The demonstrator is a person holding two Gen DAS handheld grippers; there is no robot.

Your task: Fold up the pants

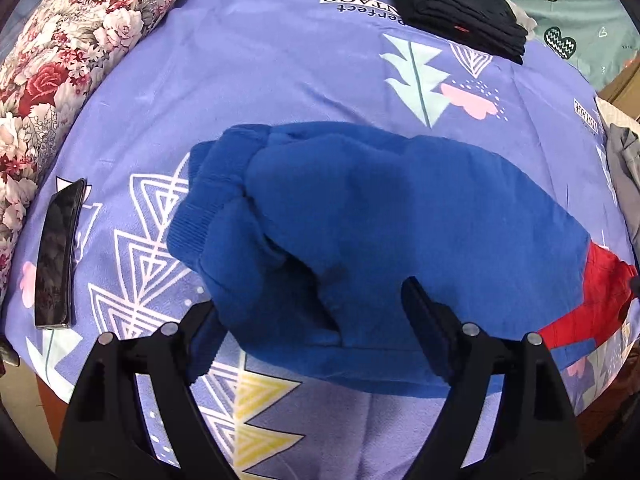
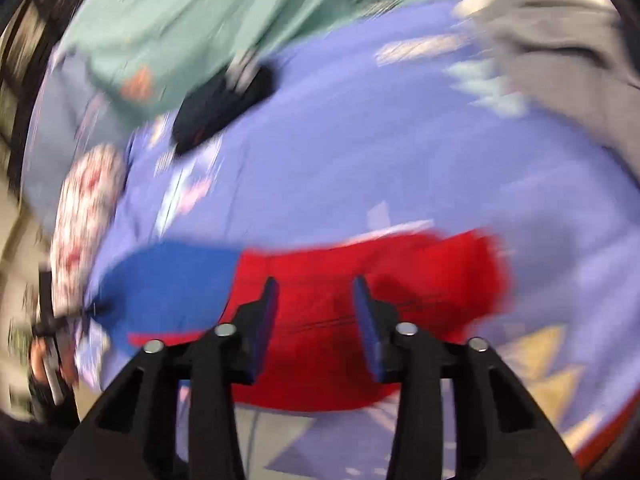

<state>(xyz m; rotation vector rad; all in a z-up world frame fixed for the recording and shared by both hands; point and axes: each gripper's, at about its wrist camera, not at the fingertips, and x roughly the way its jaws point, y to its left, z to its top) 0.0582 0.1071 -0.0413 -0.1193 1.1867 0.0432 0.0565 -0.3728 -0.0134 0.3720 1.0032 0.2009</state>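
The pants (image 1: 400,216) lie folded on the lavender bedsheet (image 1: 260,64): thick blue fleece with ribbed cuffs at the left and a red part (image 1: 596,296) at the right. My left gripper (image 1: 316,312) hangs over the near edge of the blue cloth, jaws wide apart. The cloth lies between and under its fingers, and no pad presses on it. The right wrist view is blurred. There my right gripper (image 2: 316,300) hovers over the red part of the pants (image 2: 432,264) with a narrow gap between its fingers and nothing pinched in it.
A dark phone (image 1: 56,256) lies on the sheet at the left, beside a floral pillow (image 1: 60,60). A folded black garment (image 1: 460,8) sits at the far side, next to a teal sheet (image 1: 580,0). A grey garment (image 1: 628,168) is heaped at the right edge.
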